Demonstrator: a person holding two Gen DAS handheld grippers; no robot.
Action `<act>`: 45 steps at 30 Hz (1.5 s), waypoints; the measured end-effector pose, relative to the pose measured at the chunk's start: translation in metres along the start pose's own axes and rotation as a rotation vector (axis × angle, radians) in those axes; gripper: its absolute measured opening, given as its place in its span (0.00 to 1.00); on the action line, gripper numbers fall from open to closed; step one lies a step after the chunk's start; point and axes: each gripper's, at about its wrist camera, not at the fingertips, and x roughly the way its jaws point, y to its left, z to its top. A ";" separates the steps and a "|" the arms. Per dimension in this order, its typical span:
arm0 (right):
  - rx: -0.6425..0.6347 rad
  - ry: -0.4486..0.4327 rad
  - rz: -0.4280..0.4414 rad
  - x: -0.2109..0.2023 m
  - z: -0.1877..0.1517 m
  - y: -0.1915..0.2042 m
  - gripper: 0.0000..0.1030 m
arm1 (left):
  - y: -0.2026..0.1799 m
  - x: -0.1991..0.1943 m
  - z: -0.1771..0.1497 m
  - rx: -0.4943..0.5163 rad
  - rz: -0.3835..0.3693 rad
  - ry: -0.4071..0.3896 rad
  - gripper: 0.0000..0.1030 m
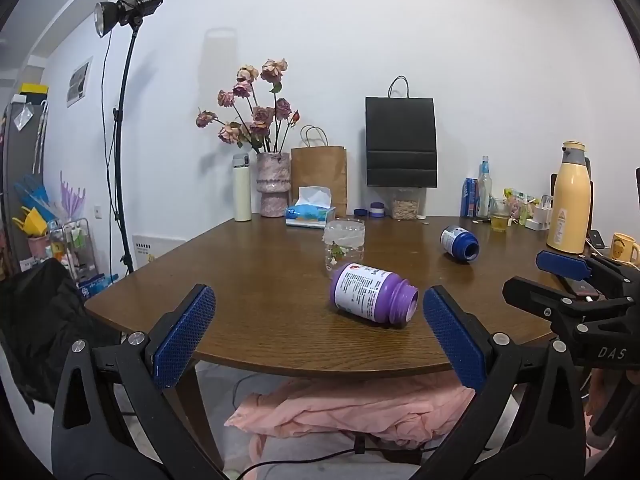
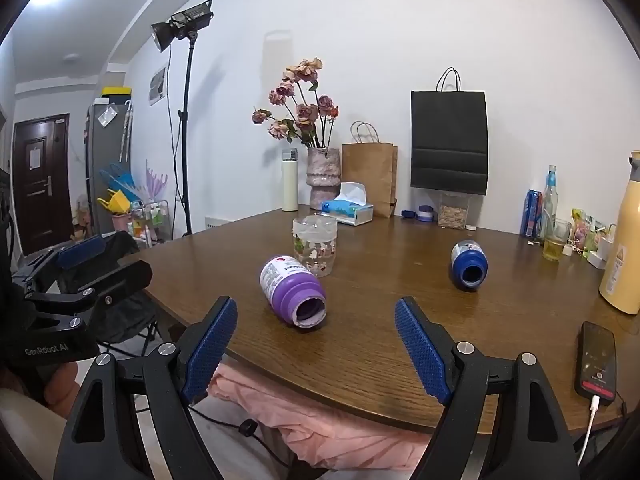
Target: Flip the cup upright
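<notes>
Right now the clear cup (image 2: pixel 315 246) stands mouth-down near the middle of the wooden table (image 2: pixel 380 344), its printed flowers showing through the plastic. Just in front of it a purple bottle (image 2: pixel 293 290) lies on its side, open mouth toward the near edge, its base close against the cup in the right wrist view; whether the two touch cannot be told. That bottle sits between both grippers and the cup, so it blocks the straight line in. A blue bottle (image 2: pixel 469 265) also lies on its side, well apart to the right.

The left gripper (image 1: pixel 319 334) hangs off the near table edge with its jaws spread wide, grasping nothing; the purple bottle (image 1: pixel 370 294) lies between its blue pads and the cup (image 1: pixel 345 244) behind. The right gripper (image 2: pixel 316 350) is likewise released and empty, hovering at the table edge.

Along the far wall stand a vase of roses (image 2: pixel 323 178), a tissue box (image 2: pixel 349 210), a brown bag (image 2: pixel 370 176) and a black bag (image 2: pixel 449 142). A phone (image 2: pixel 596 364) lies at the right near edge beside a yellow flask (image 2: pixel 622 256).
</notes>
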 end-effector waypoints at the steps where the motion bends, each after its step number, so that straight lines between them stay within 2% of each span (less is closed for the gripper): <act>1: 0.002 0.000 -0.001 0.000 0.000 0.000 0.83 | 0.000 0.000 0.000 0.000 0.001 0.001 1.00; 45: 0.005 -0.011 -0.004 -0.004 0.002 0.000 0.83 | -0.004 0.000 0.006 0.001 0.004 -0.009 1.00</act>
